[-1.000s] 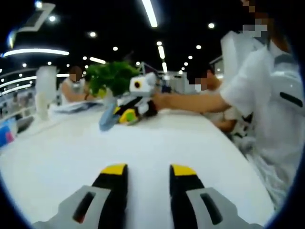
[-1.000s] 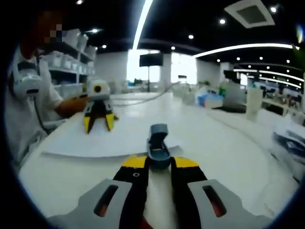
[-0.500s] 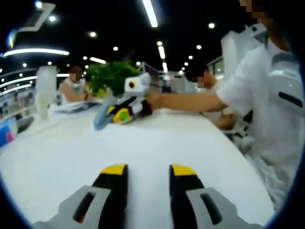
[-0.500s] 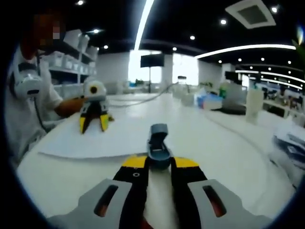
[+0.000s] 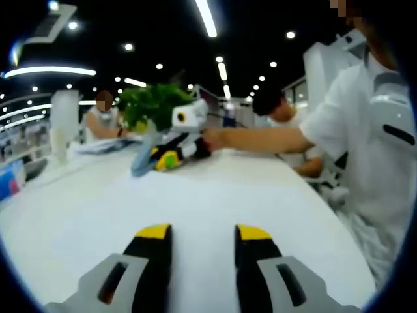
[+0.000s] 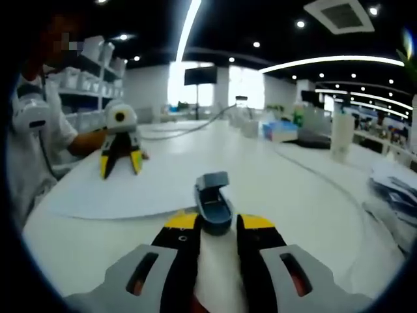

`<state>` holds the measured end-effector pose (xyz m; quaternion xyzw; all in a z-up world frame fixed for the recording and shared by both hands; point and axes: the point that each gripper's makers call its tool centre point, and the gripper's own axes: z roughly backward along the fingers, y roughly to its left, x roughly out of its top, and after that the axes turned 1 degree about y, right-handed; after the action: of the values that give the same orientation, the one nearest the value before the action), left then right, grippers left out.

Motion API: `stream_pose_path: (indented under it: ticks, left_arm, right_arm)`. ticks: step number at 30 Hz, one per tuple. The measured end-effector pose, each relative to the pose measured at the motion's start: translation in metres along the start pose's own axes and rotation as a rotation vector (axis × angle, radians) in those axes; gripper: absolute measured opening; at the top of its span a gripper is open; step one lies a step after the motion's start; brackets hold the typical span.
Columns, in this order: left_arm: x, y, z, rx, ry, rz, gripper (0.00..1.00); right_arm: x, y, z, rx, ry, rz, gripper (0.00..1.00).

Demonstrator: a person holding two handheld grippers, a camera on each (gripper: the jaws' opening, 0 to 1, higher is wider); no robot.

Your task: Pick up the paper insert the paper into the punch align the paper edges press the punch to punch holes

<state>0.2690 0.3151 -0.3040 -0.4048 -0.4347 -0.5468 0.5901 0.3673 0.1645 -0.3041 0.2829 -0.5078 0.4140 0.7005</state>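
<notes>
A white paper sheet point(image 6: 124, 189) lies flat on the white table point(image 6: 306, 195). My right gripper point(image 6: 218, 222) is shut on a small blue-grey hole punch point(image 6: 212, 202), which juts forward between the yellow tips over the sheet's near edge. In the left gripper view that same right gripper point(image 5: 177, 140) holds the punch point(image 5: 142, 160) low over the table, a person's hand behind it. My left gripper point(image 5: 203, 233) stands open with nothing between its jaws, low over the white surface. In the right gripper view the left gripper point(image 6: 119, 145) points down at the sheet's far left side.
A person in white point(image 5: 365, 143) stands along the table's edge. A green plant point(image 5: 153, 104) and seated people are at the far end. A white cylinder point(image 5: 63, 124), a blue box point(image 6: 283, 130), a cable point(image 6: 189, 130) and loose papers point(image 6: 391, 189) lie around.
The right gripper has shifted and tilted the punch a little to the left, over the paper's near edge. The left gripper has stayed open and almost still.
</notes>
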Motion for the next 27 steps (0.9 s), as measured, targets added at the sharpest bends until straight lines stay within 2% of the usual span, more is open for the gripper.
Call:
stream_pose_path:
  ticks: [19, 20, 21, 22, 24, 27]
  left_arm:
    - [0.0, -0.001, -0.001, 0.0, -0.001, 0.0, 0.39]
    - [0.003, 0.004, -0.002, 0.044, -0.005, -0.028, 0.39]
    - [0.002, -0.003, -0.005, 0.029, -0.004, -0.018, 0.39]
    - [0.005, -0.003, -0.006, 0.038, -0.01, -0.037, 0.39]
    - [0.001, -0.009, -0.005, 0.028, 0.009, -0.012, 0.38]
    - [0.003, -0.011, -0.006, 0.033, -0.004, -0.021, 0.38]
  right_arm:
    - [0.0, -0.005, -0.003, -0.024, 0.002, 0.036, 0.23]
    - [0.0, -0.005, -0.003, -0.024, 0.002, 0.038, 0.23]
    - [0.0, -0.005, -0.003, -0.025, 0.003, 0.037, 0.23]
    - [-0.001, -0.006, -0.003, -0.025, 0.002, 0.036, 0.23]
    - [-0.001, -0.007, -0.003, -0.028, 0.0, 0.033, 0.23]
    - [-0.001, -0.007, -0.003, -0.032, 0.002, 0.03, 0.23]
